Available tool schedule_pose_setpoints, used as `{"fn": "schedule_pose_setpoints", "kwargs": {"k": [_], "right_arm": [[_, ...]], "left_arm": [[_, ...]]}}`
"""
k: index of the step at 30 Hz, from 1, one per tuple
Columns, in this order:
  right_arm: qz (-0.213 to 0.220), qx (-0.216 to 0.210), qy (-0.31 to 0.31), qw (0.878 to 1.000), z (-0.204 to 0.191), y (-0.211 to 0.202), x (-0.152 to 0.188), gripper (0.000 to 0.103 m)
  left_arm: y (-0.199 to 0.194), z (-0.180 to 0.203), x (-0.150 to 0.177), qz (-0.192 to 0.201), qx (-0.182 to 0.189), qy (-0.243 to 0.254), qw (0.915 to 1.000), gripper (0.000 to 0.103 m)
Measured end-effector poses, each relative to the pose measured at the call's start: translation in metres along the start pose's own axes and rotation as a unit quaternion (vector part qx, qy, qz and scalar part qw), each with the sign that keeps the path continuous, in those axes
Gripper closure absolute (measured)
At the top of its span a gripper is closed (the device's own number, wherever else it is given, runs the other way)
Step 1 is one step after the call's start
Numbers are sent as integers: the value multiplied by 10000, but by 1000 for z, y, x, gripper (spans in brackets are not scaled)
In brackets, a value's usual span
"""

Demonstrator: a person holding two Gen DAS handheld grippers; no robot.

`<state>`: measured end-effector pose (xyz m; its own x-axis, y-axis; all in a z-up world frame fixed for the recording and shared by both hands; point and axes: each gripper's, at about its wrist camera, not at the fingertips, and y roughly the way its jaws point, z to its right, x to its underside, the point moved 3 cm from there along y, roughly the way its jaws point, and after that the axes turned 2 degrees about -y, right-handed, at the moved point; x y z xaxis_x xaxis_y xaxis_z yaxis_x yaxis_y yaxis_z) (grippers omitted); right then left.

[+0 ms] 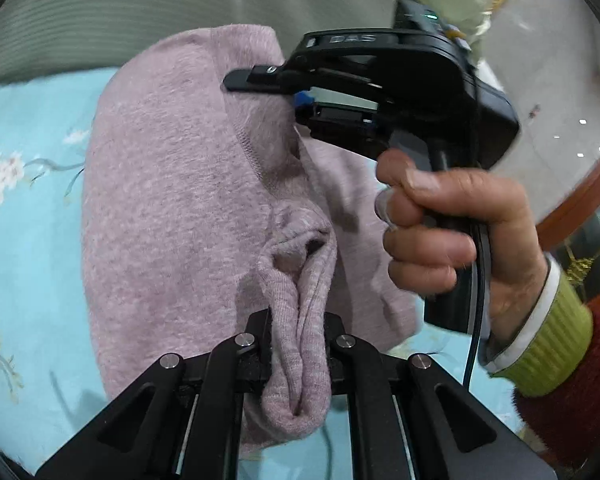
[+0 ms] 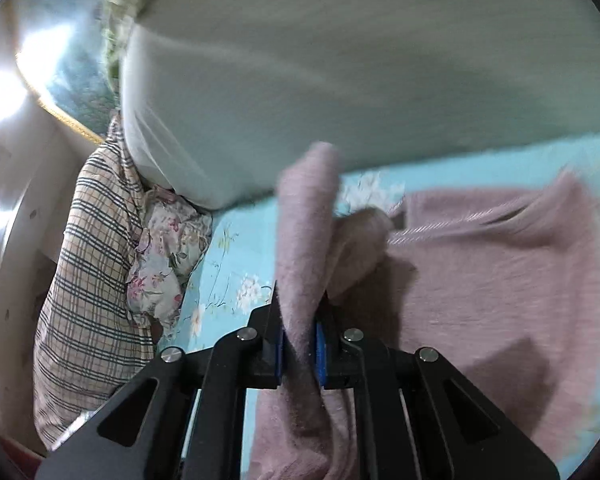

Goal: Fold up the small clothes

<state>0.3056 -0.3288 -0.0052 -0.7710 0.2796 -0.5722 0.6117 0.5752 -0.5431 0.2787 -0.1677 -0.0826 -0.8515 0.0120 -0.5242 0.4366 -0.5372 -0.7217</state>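
A small mauve knit garment (image 1: 168, 184) lies on a light blue flowered bedsheet (image 1: 28, 184). My left gripper (image 1: 298, 344) is shut on a bunched ribbed edge of it, lifted off the sheet. In the left wrist view my right gripper (image 1: 296, 96), held by a hand, reaches in from the right and pinches the garment's far fold. In the right wrist view my right gripper (image 2: 300, 348) is shut on a raised flap of the mauve garment (image 2: 500, 280), with the rest spread flat to the right.
A large pale green cushion or mattress edge (image 2: 340, 80) stands behind the sheet (image 2: 236, 256). A plaid pillow (image 2: 88, 280) and a flowered pillow (image 2: 164, 248) lie at the left. The holder's hand and green-cuffed sleeve (image 1: 540, 344) are at the right.
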Motion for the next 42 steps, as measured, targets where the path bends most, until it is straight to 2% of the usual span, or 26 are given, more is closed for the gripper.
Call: {"fn": "schedule_pose_setpoints", "kwargs": {"k": [4, 9, 15, 21, 23, 24, 25, 26, 27, 29, 31, 33, 36, 39, 42], "right_arm": [[106, 623, -80, 9980, 27, -39, 3, 90], [18, 1174, 384, 9923, 82, -55, 18, 90], [-17, 1165, 544, 9917, 105, -51, 23, 90], [-45, 1301, 362, 9908, 99, -50, 20, 86], [42, 1444, 313, 9890, 95, -61, 19, 75], [119, 1540, 273, 9876, 92, -68, 19, 67], [240, 1654, 253, 9856, 88, -78, 20, 45], [344, 1705, 268, 9844, 87, -86, 22, 25], [451, 1712, 286, 9838, 86, -94, 25, 20], [573, 1636, 340, 9843, 84, -105, 37, 18], [371, 1541, 460, 9863, 88, -105, 50, 18], [135, 1505, 554, 9870, 94, -98, 63, 18], [-112, 1462, 611, 9873, 103, -87, 75, 18], [-144, 1294, 680, 9891, 106, -80, 76, 18], [-159, 1220, 651, 9903, 106, -76, 73, 18]], "left_arm": [[17, 35, -3, -153, 289, 256, 9991, 94], [64, 64, 5, -549, 407, 500, 9964, 94], [93, 72, 9, -833, 377, 644, 9937, 94], [101, 66, 8, -975, 489, 393, 9933, 93], [95, 65, 6, -986, 545, 377, 9929, 82], [88, 64, 6, -979, 567, 384, 9928, 70], [80, 61, 6, -956, 553, 361, 9932, 51], [72, 57, 7, -928, 554, 313, 9936, 42], [60, 52, 6, -835, 597, 243, 9944, 34], [39, 41, 4, -676, 584, 135, 9959, 30], [22, 23, 1, -522, 439, -26, 9977, 21], [12, -3, -6, -388, 171, -263, 9988, 21], [20, -45, -17, -412, -101, -762, 9962, 21], [32, -78, -32, -405, -142, -1229, 9915, 21], [41, -93, -40, -379, -145, -1393, 9894, 21]]}}
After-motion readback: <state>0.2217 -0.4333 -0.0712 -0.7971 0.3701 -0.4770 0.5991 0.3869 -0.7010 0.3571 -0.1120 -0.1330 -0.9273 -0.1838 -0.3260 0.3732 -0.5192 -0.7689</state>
